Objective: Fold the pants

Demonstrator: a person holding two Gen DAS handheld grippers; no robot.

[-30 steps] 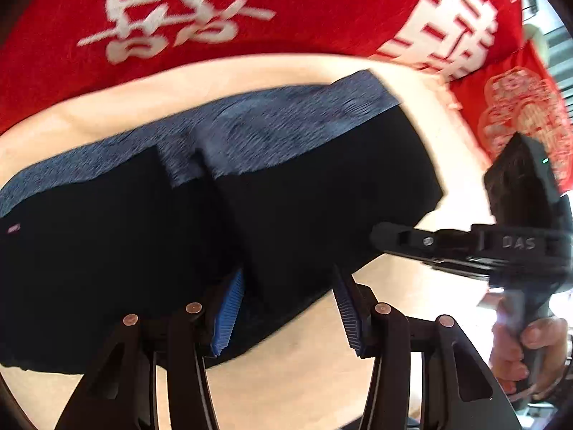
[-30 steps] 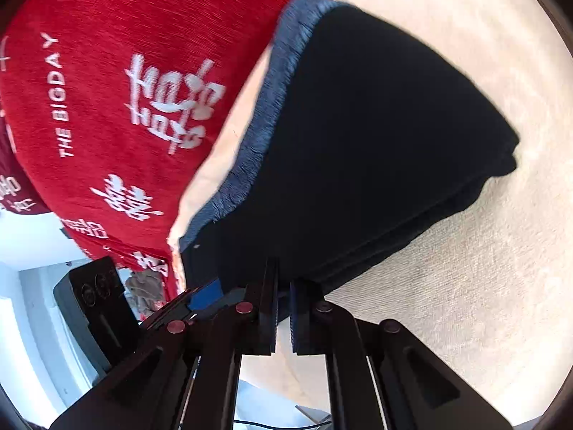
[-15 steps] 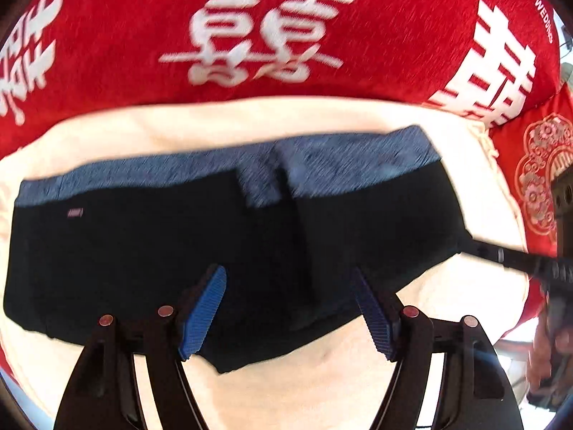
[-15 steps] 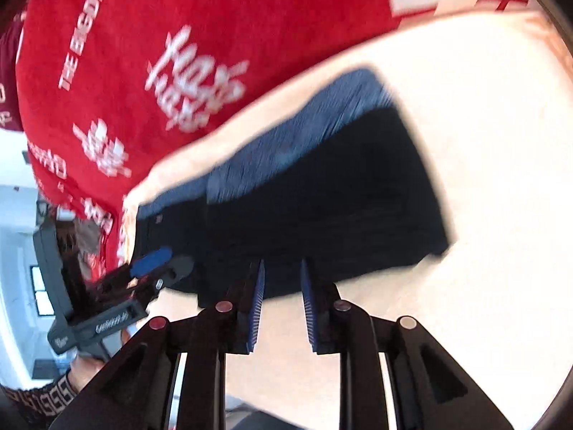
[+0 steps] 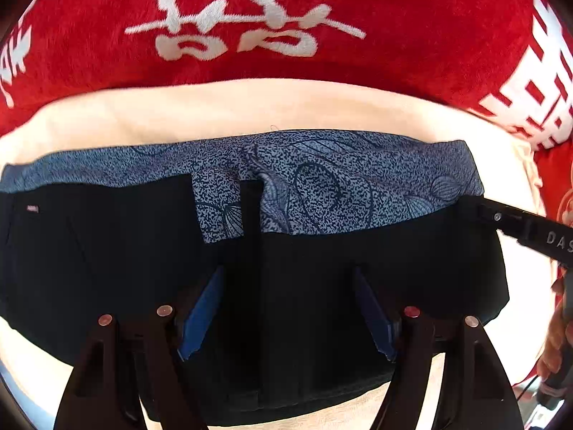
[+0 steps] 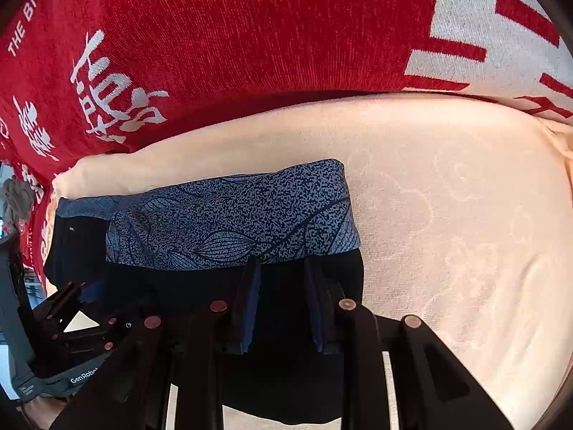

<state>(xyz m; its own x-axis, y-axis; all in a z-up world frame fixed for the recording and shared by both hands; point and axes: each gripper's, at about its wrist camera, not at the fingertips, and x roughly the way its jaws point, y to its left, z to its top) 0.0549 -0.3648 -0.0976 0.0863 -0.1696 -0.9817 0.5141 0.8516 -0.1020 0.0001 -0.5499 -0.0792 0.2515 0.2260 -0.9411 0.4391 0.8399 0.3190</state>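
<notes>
Black pants (image 5: 107, 258) with a blue speckled leaf-print waistband (image 5: 322, 186) lie folded on a cream cushion (image 5: 250, 111). My left gripper (image 5: 286, 279) is open, its blue-padded fingers spread over the black fabric near the fold's front edge. My right gripper (image 6: 281, 268) is open with a narrow gap, hovering over the right end of the pants (image 6: 293, 358) just below the waistband (image 6: 232, 215). It also shows in the left wrist view (image 5: 515, 222) at the pants' right edge. Neither holds fabric.
A red cushion with white characters (image 5: 250, 18) stands behind the cream cushion, also in the right wrist view (image 6: 215, 36). Bare cream surface (image 6: 465, 233) lies right of the pants. The left gripper's body (image 6: 53, 340) shows at lower left.
Both grippers have moved in over the pants. The right gripper, shut a second ago, now has its fingers apart. The pants lie flatter and folded.
</notes>
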